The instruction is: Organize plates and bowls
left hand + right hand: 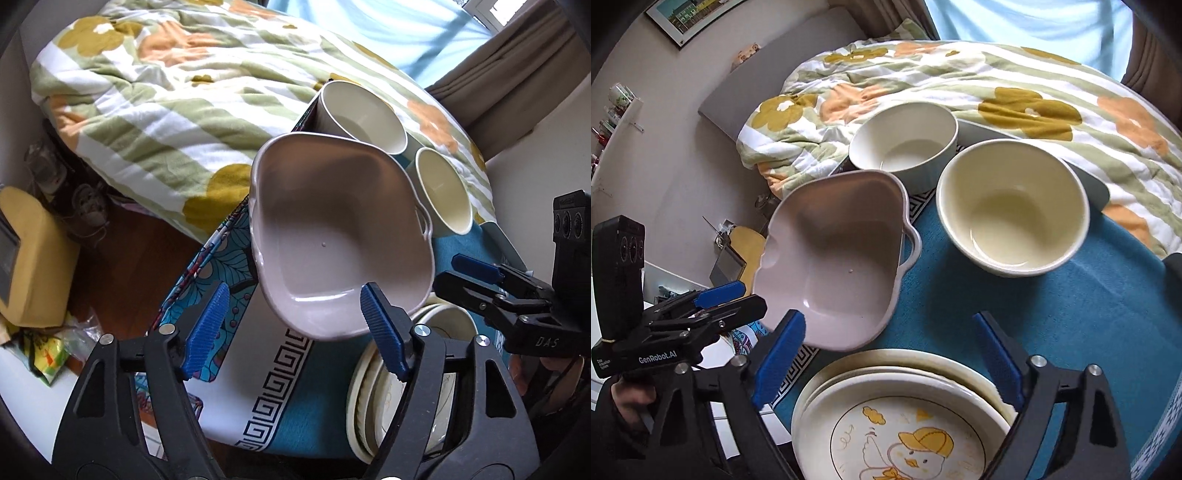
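A pinkish-grey squarish bowl with small handles (332,236) (834,266) is tilted and off the cloth. In the left wrist view the right gripper (461,273) is pinched on the bowl's rim; in the right wrist view the left gripper (746,299) is at its near rim. From their own cameras, my left gripper (291,325) and my right gripper (886,354) show fingers spread wide. Two cream bowls (905,140) (1012,206) stand behind on the blue cloth (1071,314). A stack of plates (901,413) with a duck drawing lies under my right gripper.
A floral quilt (166,92) covers the bed behind the bowls. The patterned cloth edge (273,391) hangs at the table's front. A yellow object (33,258) and clutter sit on the floor at left. A white shelf edge (665,280) is at left.
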### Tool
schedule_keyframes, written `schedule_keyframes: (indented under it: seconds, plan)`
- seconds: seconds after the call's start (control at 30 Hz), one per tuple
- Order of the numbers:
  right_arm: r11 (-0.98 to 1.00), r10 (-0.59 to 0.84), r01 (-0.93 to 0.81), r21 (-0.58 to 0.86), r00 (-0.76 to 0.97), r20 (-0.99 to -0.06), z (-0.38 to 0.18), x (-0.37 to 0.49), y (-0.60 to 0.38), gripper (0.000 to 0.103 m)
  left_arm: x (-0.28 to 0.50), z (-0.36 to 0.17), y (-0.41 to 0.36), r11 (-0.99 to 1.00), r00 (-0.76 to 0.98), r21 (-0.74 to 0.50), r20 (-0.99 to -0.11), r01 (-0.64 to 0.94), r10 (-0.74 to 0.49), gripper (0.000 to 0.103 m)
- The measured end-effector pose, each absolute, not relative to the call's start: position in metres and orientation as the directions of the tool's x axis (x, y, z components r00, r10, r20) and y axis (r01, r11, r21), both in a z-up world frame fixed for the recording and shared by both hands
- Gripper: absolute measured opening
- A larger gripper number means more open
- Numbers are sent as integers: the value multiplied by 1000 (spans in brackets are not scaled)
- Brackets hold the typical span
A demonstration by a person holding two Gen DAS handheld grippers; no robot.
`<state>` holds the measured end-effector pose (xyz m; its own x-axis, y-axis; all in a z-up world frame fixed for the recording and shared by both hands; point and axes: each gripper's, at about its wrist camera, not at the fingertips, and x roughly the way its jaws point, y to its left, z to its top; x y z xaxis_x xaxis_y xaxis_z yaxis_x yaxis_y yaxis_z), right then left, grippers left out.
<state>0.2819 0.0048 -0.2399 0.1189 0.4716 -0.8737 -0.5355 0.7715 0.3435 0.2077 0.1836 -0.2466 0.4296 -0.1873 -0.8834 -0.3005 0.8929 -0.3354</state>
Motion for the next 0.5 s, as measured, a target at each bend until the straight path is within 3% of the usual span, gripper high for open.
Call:
schedule_keyframes:
  seconds: [0.07, 0.13, 0.37, 0.4, 0.5]
  plan:
    - [772, 461, -529, 351, 87, -883, -252, 289, 11, 64, 218, -257, 188, 890, 413, -343, -888, -300, -203, 60]
    - [773, 460, -522, 360, 71, -885, -259, 296, 15, 63, 228, -265, 190, 893, 396, -338, -894, -296, -207, 50]
    - [766, 473, -519, 380, 54, -879, -271, 308, 33, 46, 244, -277, 198, 903, 365, -305, -912, -302, -186, 49]
    - [766, 472, -520, 379, 55, -880, -271, 309, 35, 41, 245, -278, 199, 905, 361, -298, -915, -302, -181, 44]
    - [763, 445, -546, 347, 54, -894, -275, 310, 42, 22, 248, -287, 200, 910, 326, -287, -927, -300, -185, 10]
